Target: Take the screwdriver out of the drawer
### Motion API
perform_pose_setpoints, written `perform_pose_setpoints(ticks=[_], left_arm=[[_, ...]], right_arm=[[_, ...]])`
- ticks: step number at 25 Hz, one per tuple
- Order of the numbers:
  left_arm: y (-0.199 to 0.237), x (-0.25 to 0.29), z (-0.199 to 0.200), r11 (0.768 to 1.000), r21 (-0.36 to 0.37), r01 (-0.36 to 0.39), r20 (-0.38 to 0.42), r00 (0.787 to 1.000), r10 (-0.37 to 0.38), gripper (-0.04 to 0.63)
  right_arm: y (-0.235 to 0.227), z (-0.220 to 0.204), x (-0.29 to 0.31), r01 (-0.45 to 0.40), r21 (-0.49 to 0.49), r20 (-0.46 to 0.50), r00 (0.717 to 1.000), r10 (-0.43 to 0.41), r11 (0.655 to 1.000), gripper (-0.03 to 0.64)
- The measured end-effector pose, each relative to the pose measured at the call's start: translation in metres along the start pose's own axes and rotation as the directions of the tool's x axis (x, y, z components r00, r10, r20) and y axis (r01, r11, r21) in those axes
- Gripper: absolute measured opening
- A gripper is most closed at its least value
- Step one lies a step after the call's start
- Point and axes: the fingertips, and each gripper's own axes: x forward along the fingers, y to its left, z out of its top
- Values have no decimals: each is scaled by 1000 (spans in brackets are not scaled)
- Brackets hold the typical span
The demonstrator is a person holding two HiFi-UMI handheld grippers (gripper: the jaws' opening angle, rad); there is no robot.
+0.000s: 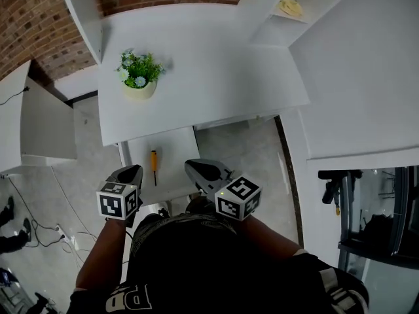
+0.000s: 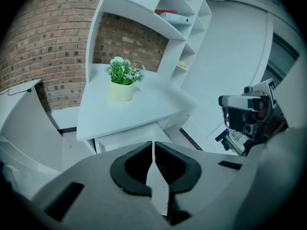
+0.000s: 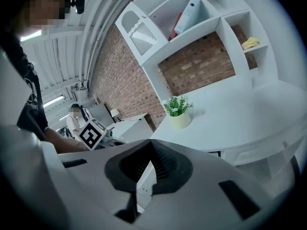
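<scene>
While my left gripper (image 1: 133, 171) and right gripper (image 1: 194, 167) hang closed and empty, I'd pinch the handle of the light, stiff screwdriver (image 1: 154, 167).

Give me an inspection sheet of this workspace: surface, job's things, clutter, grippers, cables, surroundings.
Surface: white desk, bare apart from a plant.
Job's things: screwdriver lies in the open drawer, not gripped.
Clutter: potted plant on the desk; yellow item on a shelf.
Grippers: left gripper shut, empty; right gripper shut, empty; one at each side of the drawer.
Cables: cables on the floor at left.
Surroundings: brick wall, white shelving, grey floor.
</scene>
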Motion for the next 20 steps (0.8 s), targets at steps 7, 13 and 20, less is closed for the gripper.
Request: perform_pose_setpoints(ticks=[7, 13, 20], left_arm=[[8, 44, -27, 1000, -9, 2, -87, 996, -3, 21], [27, 77, -49, 993, -115, -21, -124, 992, 7, 21], [38, 118, -82, 995, -92, -49, -223, 974, 27, 59]], right_arm=[[-22, -3, -17, 37, 26, 1, 999, -37, 999, 5], [-35, -19, -29, 63, 81, -24, 998, -61, 995, 5], [-49, -24, -33, 72, 78, -60, 996, -67, 994, 5]])
